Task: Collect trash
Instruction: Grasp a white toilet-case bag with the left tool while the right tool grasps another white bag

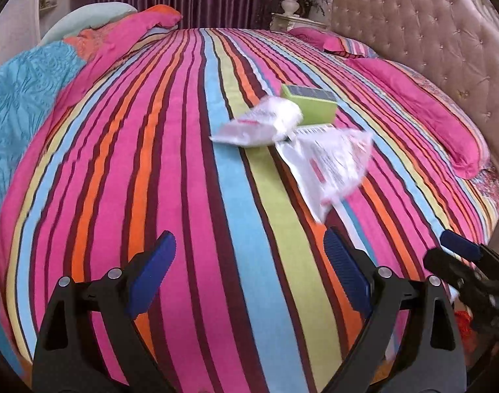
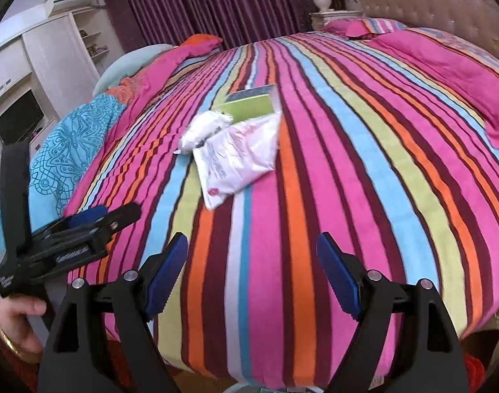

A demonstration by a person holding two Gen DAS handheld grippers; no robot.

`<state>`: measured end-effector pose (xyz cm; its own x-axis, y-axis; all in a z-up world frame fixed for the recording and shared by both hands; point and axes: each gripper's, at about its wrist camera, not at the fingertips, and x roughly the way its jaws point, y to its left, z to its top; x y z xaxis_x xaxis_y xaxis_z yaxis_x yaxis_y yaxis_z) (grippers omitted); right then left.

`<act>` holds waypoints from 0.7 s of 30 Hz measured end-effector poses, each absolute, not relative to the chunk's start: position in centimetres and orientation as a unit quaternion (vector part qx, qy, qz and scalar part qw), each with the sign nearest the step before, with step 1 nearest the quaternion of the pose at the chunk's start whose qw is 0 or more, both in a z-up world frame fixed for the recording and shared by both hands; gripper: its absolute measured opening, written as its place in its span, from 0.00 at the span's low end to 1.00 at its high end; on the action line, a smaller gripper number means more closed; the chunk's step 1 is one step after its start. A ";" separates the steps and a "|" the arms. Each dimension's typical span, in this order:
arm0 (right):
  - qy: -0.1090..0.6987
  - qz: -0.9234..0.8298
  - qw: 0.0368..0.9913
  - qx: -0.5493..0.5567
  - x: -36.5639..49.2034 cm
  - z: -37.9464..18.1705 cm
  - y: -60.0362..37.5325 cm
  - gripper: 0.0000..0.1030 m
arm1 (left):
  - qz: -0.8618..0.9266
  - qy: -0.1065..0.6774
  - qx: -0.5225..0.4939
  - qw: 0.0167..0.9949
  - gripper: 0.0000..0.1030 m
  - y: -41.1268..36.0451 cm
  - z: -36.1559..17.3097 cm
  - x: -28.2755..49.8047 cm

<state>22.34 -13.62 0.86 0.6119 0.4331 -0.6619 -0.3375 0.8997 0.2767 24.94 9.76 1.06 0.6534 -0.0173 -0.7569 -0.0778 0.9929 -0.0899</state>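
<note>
On the striped bedspread (image 1: 190, 170) lie a crumpled white wrapper (image 1: 265, 124), a larger flat white plastic packet (image 1: 331, 167) with red print, and a green box (image 1: 311, 104) behind them. The right wrist view shows the same wrapper (image 2: 205, 129), packet (image 2: 239, 160) and green box (image 2: 251, 103) at mid-bed. My left gripper (image 1: 249, 252) hangs open over the near part of the bed, short of the packet, nothing between its blue pads. My right gripper (image 2: 252, 255) is open too, also short of the trash and empty. Each gripper shows at the other view's edge.
Pink pillows (image 1: 419, 98) lie along the tufted headboard (image 1: 429, 32). A folded blue and pink quilt (image 1: 30, 91) sits on the far left of the bed. A bedside table with a vase (image 1: 290, 9) stands by the purple curtain. White shelving and a screen (image 2: 18, 121) are to the left.
</note>
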 end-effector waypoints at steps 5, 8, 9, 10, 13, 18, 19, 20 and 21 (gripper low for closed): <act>0.387 0.227 0.893 0.040 24.1 0.9 -11.9 0.75 | 0.005 0.417 -0.062 0.907 0.87 10.6 1.3 28.5; 0.391 0.229 0.891 0.024 25.1 0.6 -11.1 0.75 | -0.007 0.419 -0.062 0.906 0.87 10.8 1.3 30.6; 0.392 0.229 0.891 0.021 25.5 0.5 -10.8 0.75 | -0.013 0.421 -0.064 0.905 0.87 10.9 1.3 31.4; 0.394 0.229 0.890 0.018 25.9 0.3 -10.6 0.75 | -0.019 0.423 -0.067 0.903 0.87 11.0 1.2 32.1; 0.405 0.229 0.885 0.014 27.0 -0.2 -10.1 0.75 | -0.029 0.428 -0.071 0.901 0.87 11.0 1.1 33.9; 0.411 0.229 0.882 0.009 28.3 -0.7 -9.2 0.92 | -0.045 0.441 -0.069 0.894 0.87 11.1 0.8 37.2; 0.409 0.229 0.883 0.007 28.5 -0.7 -9.0 0.92 | -0.050 0.443 -0.068 0.892 0.87 11.0 0.7 37.7; 0.408 0.229 0.884 0.003 28.8 -0.7 -8.9 0.92 | -0.054 0.446 -0.063 0.891 0.87 10.8 0.7 38.3; 0.408 0.228 0.884 0.000 29.0 -0.7 -8.7 0.92 | -0.055 0.446 -0.056 0.891 0.87 10.7 0.8 38.7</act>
<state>29.04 -8.69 -0.74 0.5638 0.4029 -0.7210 -0.4034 0.8961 0.1853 38.72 10.68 0.75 0.5957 -0.1491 -0.7892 0.0483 0.9875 -0.1500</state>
